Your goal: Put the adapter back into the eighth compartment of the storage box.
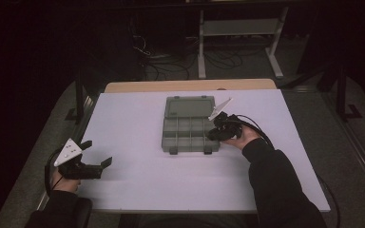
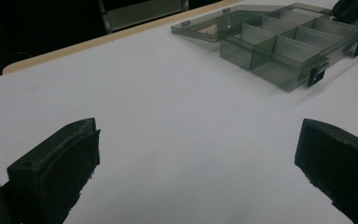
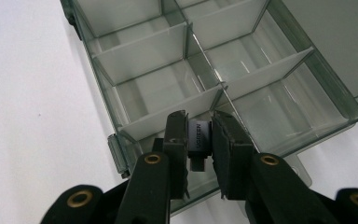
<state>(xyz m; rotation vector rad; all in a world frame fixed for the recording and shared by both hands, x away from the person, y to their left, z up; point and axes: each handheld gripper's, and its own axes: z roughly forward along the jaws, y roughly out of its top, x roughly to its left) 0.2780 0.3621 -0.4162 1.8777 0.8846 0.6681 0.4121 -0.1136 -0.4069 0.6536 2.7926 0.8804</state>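
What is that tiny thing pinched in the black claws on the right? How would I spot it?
Start at the white table and find the open, smoky-grey translucent plastic organiser box with divided compartments in its middle. Over the box's right-hand edge sits the right gripper, its two black jaws shut on a small grey adapter plug. It bears pale lettering and is the only solid item there; the visible compartments look empty.

Right claw [image 1: 217,131] over right edge of open compartment box [image 1: 188,124]. Left claw [image 1: 96,154], jaws apart, well to its left, low above desk [image 1: 138,185].
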